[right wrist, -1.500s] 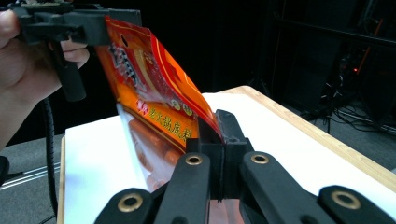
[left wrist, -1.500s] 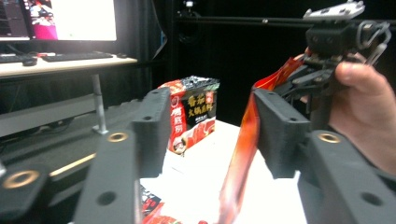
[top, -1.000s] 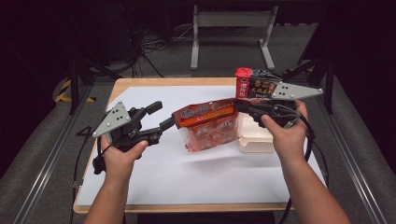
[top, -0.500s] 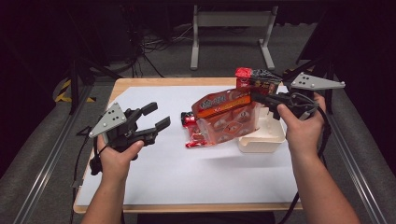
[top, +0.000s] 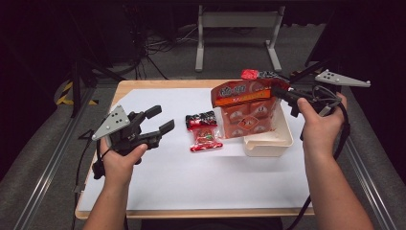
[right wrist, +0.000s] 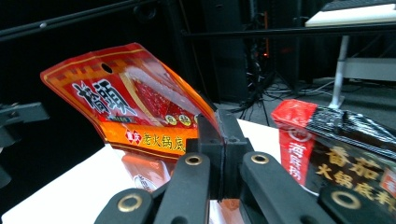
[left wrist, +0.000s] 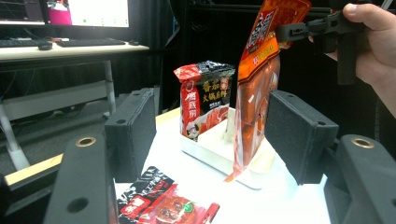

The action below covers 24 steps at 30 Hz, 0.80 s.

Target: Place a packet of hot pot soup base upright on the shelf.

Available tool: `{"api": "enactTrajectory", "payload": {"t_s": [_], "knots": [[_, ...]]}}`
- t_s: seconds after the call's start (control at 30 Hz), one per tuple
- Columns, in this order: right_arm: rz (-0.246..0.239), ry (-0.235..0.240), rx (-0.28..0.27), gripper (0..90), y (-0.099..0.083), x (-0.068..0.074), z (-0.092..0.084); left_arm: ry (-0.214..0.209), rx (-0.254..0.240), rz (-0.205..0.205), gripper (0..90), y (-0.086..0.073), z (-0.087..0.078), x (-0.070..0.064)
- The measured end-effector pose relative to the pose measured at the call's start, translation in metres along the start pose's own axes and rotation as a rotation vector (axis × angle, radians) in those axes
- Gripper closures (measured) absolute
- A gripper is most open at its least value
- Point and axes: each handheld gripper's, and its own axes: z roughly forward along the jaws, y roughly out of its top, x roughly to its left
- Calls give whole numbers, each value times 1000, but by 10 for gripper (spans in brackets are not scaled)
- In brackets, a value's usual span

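Observation:
My right gripper (top: 280,92) is shut on the top edge of an orange hot-pot sauce pouch (top: 245,111), which hangs upright over the left side of a white tray (top: 280,143). In the right gripper view the jaws (right wrist: 222,140) pinch the pouch (right wrist: 135,107) tight. A red and black pouch (top: 261,75) stands in the tray's far end. Two small red sachets (top: 203,133) lie on the white sheet left of the tray. My left gripper (top: 163,120) hovers open farther left, with nothing between its jaws; its own view looks at the hanging pouch (left wrist: 257,93) and the tray (left wrist: 210,156).
A white sheet (top: 191,182) covers most of the wooden table (top: 129,86). Metal rails run along both sides. A grey stand (top: 237,28) and cables sit on the floor beyond the far edge.
The right gripper has carried the orange pouch up and to the right, from lying across the middle to hanging over the tray. The small sachets now lie uncovered. The left gripper has stayed put.

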Motion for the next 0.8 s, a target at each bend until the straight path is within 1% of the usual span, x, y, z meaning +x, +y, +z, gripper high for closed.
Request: {"api": "enactTrajectory", "payload": {"t_s": [0.27,0.3,0.4,0.43,0.53,0.57,0.6,0.67,0.8], "knots": [[32,-58,-12,900,-1,-12,-5,-8,3,1,363,-1,4,0],[32,-58,-12,900,-1,-12,-5,-8,3,1,364,-1,4,0],[59,-87,-12,900,-1,-18,-6,-9,11,7,370,-2,7,0],[59,-87,-12,900,-1,-18,-6,-10,10,6,370,-2,7,0],[91,-103,-16,900,-1,-23,-7,-12,14,5,372,-3,9,-1],[112,-108,-22,900,-2,-27,-6,-13,14,3,372,-3,9,-1],[112,-108,-22,900,-2,-27,-6,-14,14,3,372,-3,9,-1],[131,-112,-23,900,-3,-30,-6,-14,15,3,372,-3,8,0],[204,-109,-29,900,-6,-42,-3,-12,15,4,372,-3,7,1]]}}
